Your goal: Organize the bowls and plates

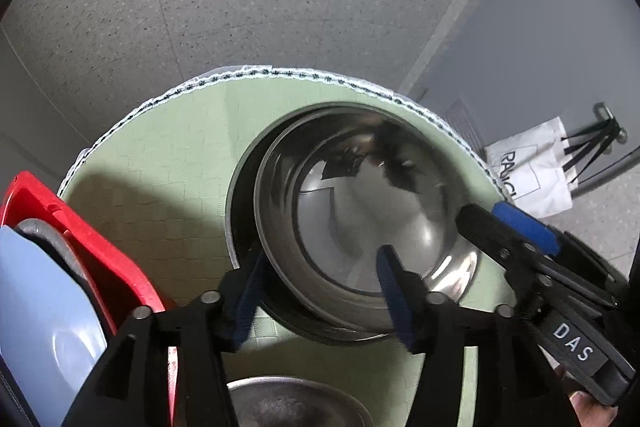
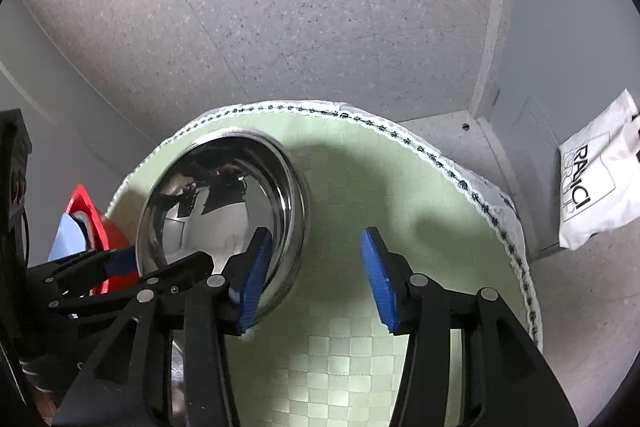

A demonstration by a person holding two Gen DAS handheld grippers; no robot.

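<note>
On the green-clothed tabletop, left to right: a red rack with a blue plate, then the left tool spread astride the steel bowl's near rim. Only the right wrist view shows the right tool released over bare cloth, beside the bowl.

Home dining corner, round table with green cloth, speckled floor

Speckled grey floor all around a round table with a pale green checked cloth – white tote bag slumped by a grey wall
</note>
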